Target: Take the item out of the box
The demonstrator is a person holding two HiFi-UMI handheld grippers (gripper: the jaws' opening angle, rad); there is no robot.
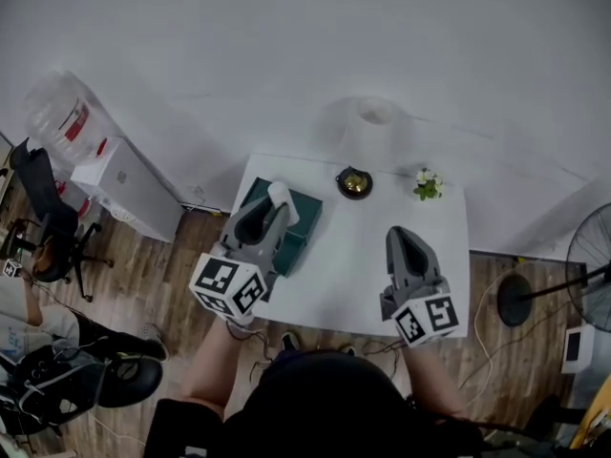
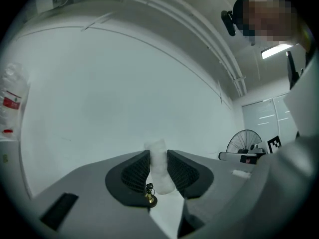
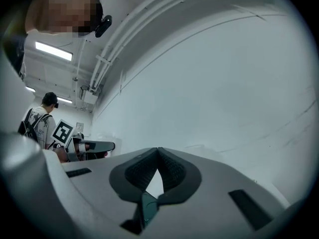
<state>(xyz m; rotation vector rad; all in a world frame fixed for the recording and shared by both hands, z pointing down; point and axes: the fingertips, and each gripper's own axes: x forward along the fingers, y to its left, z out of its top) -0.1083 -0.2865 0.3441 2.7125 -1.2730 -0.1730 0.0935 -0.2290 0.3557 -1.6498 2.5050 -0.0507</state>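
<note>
From the head view, a white table (image 1: pixel 355 260) stands against a pale wall, and a dark green box (image 1: pixel 300 223) lies at its left edge. The left gripper (image 1: pixel 275 204) hangs over the box and pinches a white tissue (image 1: pixel 284 196), which stands up just above the box top. The right gripper (image 1: pixel 402 236) hovers over the table's right half, well apart from the box. Along the far edge sit a small brass bell (image 1: pixel 354 182) and a little pot of flowers (image 1: pixel 428 185). In the left gripper view, the left gripper (image 2: pixel 158 154) has its ribbed pads pressed on both sides of the tissue (image 2: pixel 161 175), whose crumpled top pokes out past the tips; the bell (image 2: pixel 149 196) shows low between the jaws. In the right gripper view, the right gripper (image 3: pixel 158 150) has its tips clenched together with nothing between them, facing the bare wall.
</note>
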